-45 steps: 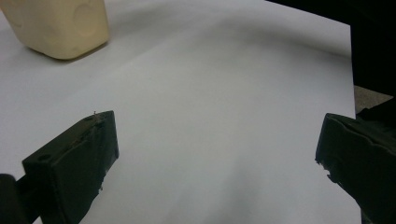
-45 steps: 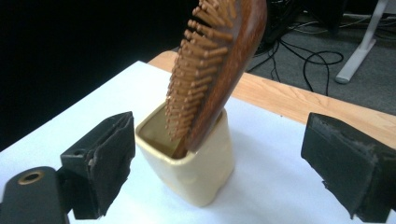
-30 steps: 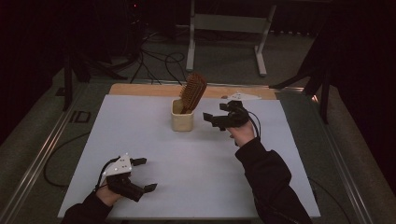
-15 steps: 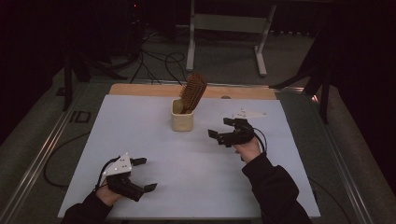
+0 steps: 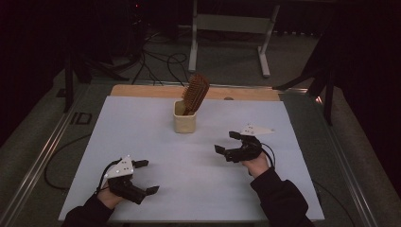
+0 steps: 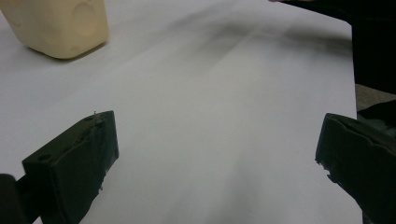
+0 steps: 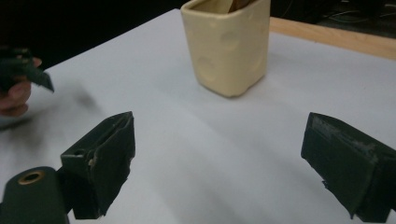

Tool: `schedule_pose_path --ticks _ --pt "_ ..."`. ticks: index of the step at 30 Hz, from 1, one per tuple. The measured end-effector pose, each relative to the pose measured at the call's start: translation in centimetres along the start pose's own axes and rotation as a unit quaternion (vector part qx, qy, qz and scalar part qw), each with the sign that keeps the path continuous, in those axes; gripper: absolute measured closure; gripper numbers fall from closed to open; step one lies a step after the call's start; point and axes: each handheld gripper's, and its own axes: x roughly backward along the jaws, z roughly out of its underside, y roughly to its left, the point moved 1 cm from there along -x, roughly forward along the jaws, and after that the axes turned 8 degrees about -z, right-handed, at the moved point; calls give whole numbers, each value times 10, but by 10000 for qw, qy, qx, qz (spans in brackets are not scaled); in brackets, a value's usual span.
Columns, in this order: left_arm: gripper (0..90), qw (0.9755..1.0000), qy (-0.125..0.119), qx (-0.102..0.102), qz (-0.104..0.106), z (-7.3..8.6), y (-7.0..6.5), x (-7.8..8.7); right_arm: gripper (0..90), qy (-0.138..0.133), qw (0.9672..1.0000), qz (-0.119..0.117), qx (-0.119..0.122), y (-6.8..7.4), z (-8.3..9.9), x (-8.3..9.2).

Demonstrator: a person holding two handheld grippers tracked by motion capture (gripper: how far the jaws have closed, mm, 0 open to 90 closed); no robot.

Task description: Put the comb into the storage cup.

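**Brush stands in the cup, ahead of the right jaws**

The white table sheet (image 5: 156, 137) carries everything here. On it, toward the far edge, sits the cream cup (image 5: 184, 122), upright, with the wooden hairbrush (image 5: 196, 92) standing in it, bristle head up and leaning toward the right, handle down inside the cup. So the brush's long axis runs nearly vertical, tipped a little off plumb.

The right gripper (image 5: 232, 143) sits low over the sheet with its jaws wide apart and nothing between them. From those jaws the cup (image 7: 228, 44) lies straight ahead and slightly left, near but not touching. The left gripper (image 5: 146, 177) is at the near edge, jaws likewise spread wide and empty; from them the cup (image 6: 58, 24) is well ahead and off to the left, farther than from the right pair.

I'd judge the right hand the nearer one for any reach at the brush, coming in from the side or above the rim.
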Motion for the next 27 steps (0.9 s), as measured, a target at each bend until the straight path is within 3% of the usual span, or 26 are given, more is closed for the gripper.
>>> schedule_pose_path --ticks 9,14,22,27 --pt "0 10000 4 0 -3 0 0 0 98 -36 9999 45 157 11 25 18" --pt "0 10000 10 -9 -4 0 0 0 97 -66 9993 222 286 15 34 29" --pt "0 10000 13 -14 -10 0 0 0 98 -73 9987 438 266 19 53 49" --pt "0 10000 3 -12 -12 0 0 0 98 -138 9988 405 237 19 62 62"
